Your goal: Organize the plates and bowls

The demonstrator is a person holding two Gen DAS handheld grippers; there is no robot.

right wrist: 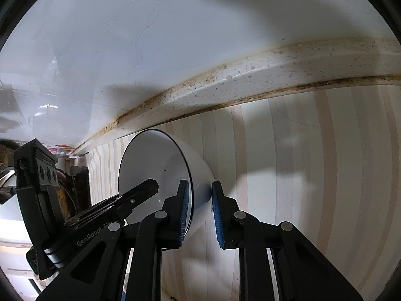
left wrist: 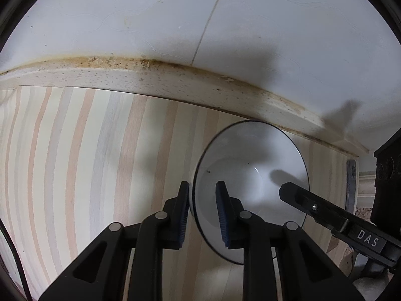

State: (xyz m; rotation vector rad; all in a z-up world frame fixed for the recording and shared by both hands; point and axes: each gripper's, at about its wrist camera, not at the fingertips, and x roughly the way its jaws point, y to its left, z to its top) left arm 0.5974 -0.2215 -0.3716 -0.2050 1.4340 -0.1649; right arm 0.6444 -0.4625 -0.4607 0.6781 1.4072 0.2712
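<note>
A white bowl (left wrist: 250, 155) with a thin dark rim sits over the striped counter (left wrist: 87, 150), close to the stained ledge at the wall. My left gripper (left wrist: 203, 213) is shut on its near left rim, one pad outside the wall and one inside. In the right wrist view the same bowl (right wrist: 153, 160) appears tipped with its mouth to the left. My right gripper (right wrist: 199, 213) is shut on the opposite rim, with the bowl wall between its blue pads. Each view shows a finger of the other gripper reaching into the bowl. I cannot tell whether the bowl rests on the counter.
A speckled, stained ledge (left wrist: 125, 75) runs along the back of the counter under a white tiled wall (left wrist: 150, 25). Bare striped counter (right wrist: 313, 175) lies to either side of the bowl. Past the counter's end stand dark fittings and a white object (right wrist: 10, 213).
</note>
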